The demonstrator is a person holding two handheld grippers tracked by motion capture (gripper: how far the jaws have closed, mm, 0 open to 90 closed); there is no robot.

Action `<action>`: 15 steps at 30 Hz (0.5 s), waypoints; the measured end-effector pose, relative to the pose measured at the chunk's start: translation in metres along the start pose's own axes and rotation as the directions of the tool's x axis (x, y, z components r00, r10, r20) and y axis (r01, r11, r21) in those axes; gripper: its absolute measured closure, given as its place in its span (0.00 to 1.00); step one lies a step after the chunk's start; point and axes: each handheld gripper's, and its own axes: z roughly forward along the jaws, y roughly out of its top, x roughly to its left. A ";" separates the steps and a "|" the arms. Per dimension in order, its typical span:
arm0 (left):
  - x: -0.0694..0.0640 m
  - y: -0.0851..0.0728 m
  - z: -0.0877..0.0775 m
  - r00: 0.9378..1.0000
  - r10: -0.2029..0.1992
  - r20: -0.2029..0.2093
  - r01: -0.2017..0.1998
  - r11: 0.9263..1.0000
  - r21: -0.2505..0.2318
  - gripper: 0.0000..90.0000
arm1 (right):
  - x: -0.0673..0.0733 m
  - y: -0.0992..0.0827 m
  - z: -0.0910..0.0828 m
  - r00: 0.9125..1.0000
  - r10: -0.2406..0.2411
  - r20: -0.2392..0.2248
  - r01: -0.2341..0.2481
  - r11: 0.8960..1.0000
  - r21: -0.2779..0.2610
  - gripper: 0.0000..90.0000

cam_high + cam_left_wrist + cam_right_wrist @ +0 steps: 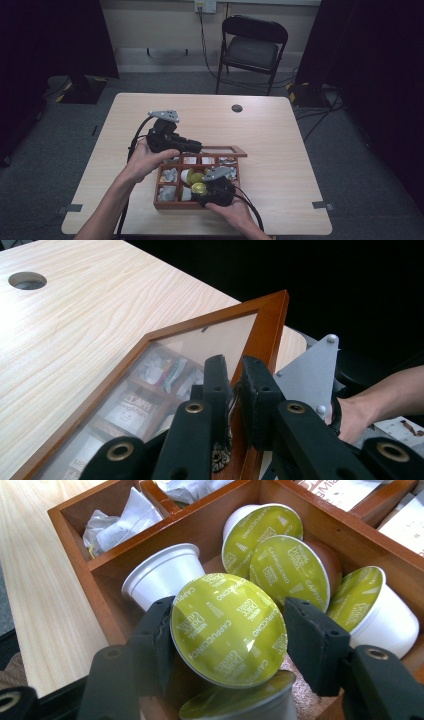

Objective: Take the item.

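Lid held up, capsule pinched in the box.

My left tool (234, 385) is pressed together on the wooden frame of the glazed lid (267, 325), keeping it raised so the compartments stay reachable. My right tool (227, 630) pinches a green-foiled cappuccino capsule (227, 627) by its rim, inside the middle compartment of the wooden box (167, 204) on the bench (280, 125), ready, I judge, for lifting out.
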 end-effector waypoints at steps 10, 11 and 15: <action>0.000 0.000 0.000 1.000 0.002 0.000 -0.002 1.000 0.001 0.91 | -0.001 0.001 -0.005 1.000 0.006 0.004 -0.006 0.999 -0.034 0.44; 0.000 0.000 0.000 1.000 0.001 0.000 -0.001 1.000 0.000 0.91 | -0.001 0.000 -0.005 1.000 0.004 0.007 -0.004 0.999 -0.039 0.44; 0.000 0.000 0.000 1.000 0.000 0.000 0.000 1.000 0.000 0.91 | -0.001 0.000 -0.009 1.000 0.006 0.010 -0.006 0.998 -0.055 0.44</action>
